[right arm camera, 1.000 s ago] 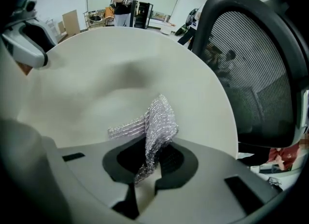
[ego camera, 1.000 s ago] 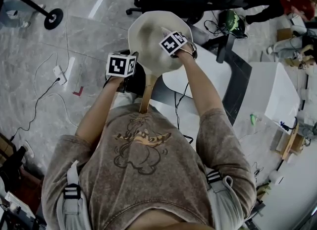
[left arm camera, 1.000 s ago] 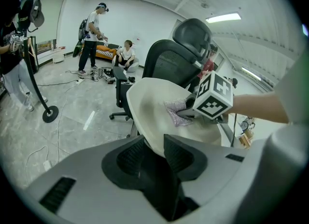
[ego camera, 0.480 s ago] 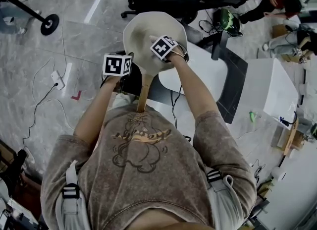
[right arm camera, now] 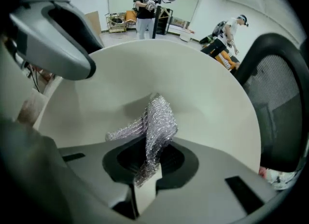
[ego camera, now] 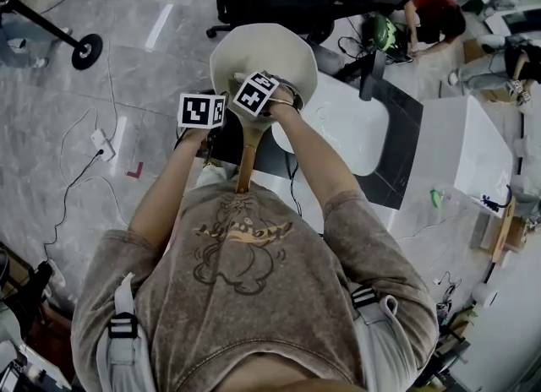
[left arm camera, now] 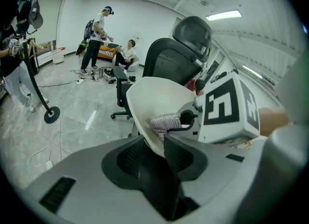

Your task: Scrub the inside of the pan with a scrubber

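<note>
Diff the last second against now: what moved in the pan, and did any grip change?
The right hand-held gripper, shut on the mesh scrubber, slid across the inside of the pan toward the left hand-held gripper. No grip changed: the left hand-held gripper stayed clamped on the pan's rim, and the pan barely shifted.

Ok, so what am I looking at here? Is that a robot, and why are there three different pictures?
No robot: a person holds a pair of tongs in each hand, each pair carrying a marker cube and its own camera. The head view looks down from the person's head; the other two views look along each pair's jaws. The left tongs are clamped on the rim of a cream pan, which seems to be held in mid-air rather than resting on a surface. The right tongs pinch a silvery mesh scrubber inside the pan.
</note>
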`<state>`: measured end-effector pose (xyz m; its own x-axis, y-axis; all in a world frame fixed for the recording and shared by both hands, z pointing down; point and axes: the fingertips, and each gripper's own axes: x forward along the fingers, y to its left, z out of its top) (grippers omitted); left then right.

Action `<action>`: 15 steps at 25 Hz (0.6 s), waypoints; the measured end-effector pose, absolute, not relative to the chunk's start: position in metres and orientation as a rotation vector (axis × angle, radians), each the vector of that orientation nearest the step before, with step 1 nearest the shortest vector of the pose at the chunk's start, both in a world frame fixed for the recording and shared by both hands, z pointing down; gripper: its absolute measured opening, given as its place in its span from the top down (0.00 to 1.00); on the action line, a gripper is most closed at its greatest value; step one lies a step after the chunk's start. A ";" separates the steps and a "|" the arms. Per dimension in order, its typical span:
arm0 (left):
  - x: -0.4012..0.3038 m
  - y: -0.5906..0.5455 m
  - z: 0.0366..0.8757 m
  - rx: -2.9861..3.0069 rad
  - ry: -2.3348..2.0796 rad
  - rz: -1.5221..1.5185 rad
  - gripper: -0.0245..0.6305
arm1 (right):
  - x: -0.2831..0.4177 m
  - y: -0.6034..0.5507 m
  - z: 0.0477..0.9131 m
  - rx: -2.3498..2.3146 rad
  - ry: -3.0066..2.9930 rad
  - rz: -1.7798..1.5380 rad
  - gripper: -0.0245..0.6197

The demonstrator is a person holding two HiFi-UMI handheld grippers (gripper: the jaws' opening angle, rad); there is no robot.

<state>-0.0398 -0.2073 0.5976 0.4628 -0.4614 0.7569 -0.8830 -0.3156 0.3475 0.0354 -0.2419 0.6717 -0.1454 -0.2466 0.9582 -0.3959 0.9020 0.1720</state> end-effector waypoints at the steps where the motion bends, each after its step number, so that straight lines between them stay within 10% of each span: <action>1: -0.040 -0.207 0.598 1.944 -1.120 0.700 0.75 | 0.031 -0.241 0.672 0.489 -1.734 0.103 0.86; 15: -0.041 -0.210 0.597 1.944 -1.098 0.705 0.75 | 0.037 -0.242 0.666 0.554 -1.780 0.279 0.86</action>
<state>-0.0406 -0.2099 0.5968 0.4731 -0.4446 0.7606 -0.8766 -0.3235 0.3562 0.0373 -0.2416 0.6665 -0.1957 -0.2223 0.9551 -0.5038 0.8584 0.0966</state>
